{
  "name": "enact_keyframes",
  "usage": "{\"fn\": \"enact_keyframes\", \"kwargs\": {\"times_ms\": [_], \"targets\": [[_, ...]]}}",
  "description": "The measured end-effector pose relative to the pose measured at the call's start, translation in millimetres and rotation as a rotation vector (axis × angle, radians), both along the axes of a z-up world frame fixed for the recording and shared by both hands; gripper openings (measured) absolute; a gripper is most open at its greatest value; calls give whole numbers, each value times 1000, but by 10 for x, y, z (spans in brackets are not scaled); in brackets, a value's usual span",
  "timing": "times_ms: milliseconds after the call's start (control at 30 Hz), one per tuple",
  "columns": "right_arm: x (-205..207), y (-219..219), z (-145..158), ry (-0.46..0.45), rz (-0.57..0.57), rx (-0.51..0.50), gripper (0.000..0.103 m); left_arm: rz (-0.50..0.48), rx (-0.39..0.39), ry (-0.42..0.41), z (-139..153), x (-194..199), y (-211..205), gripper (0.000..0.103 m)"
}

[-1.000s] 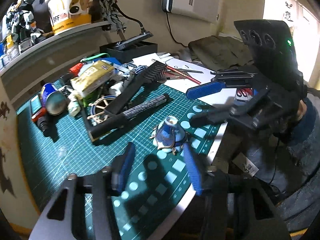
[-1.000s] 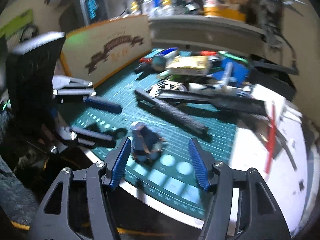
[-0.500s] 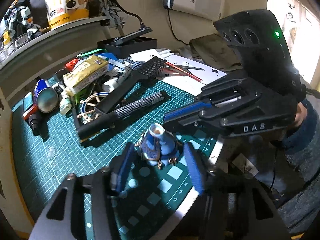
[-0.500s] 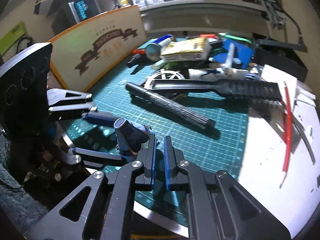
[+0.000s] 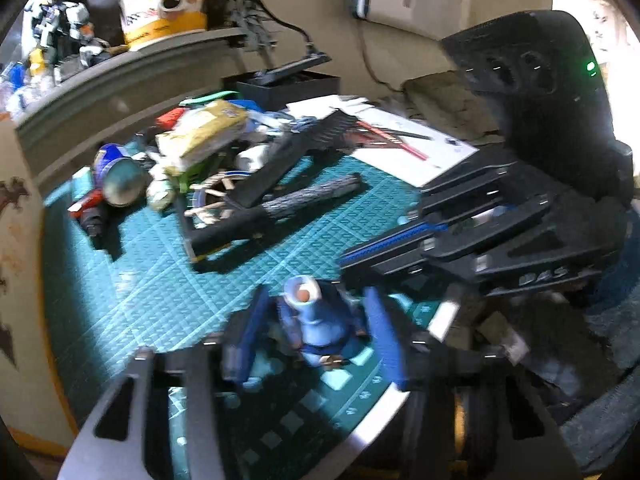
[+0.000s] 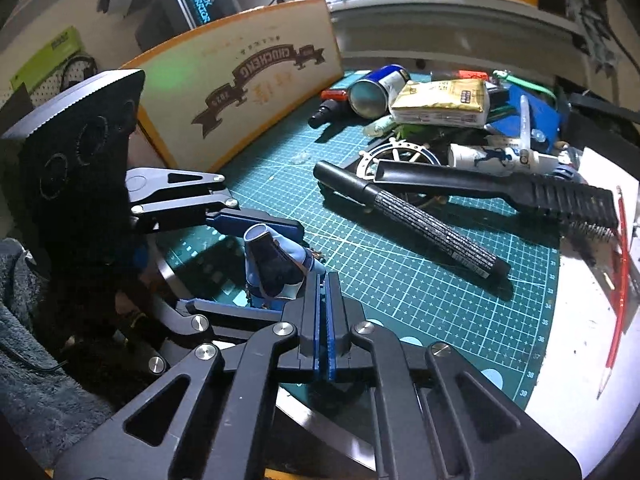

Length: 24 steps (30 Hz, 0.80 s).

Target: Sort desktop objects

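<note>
Your right tongs (image 6: 325, 312) have snapped shut on nothing since a second ago, parked just at 3 o'clock of the blue figurine (image 5: 316, 320). Your left tongs (image 5: 316, 334) now straddle it at the cutting mat's (image 5: 160, 280) near edge, closing, apparently to lift it clear of the clutter for sorting.

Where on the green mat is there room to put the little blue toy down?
Bare mat lies near the front edge, below the marker, and between the beige board and the marker's cap. The back, around the can and yellow packet, is crowded.
</note>
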State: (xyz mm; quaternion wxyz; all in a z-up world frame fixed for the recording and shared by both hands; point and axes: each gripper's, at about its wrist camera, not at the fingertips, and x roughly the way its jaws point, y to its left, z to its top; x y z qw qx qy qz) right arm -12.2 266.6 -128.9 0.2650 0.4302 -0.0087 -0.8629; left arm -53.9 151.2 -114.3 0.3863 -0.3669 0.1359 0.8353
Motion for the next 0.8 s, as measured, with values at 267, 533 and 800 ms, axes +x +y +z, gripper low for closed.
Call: {"fn": "enact_keyframes", "kwargs": {"times_ms": [267, 533, 800], "targets": [[145, 382, 180, 51, -89, 52, 11, 98, 72, 38, 192, 86, -293, 40], [60, 320, 315, 36, 5, 159, 28, 348, -69, 29, 234, 76, -568, 40], [-263, -189, 386, 10, 209, 426, 28, 404, -90, 29, 235, 129, -602, 41]]}}
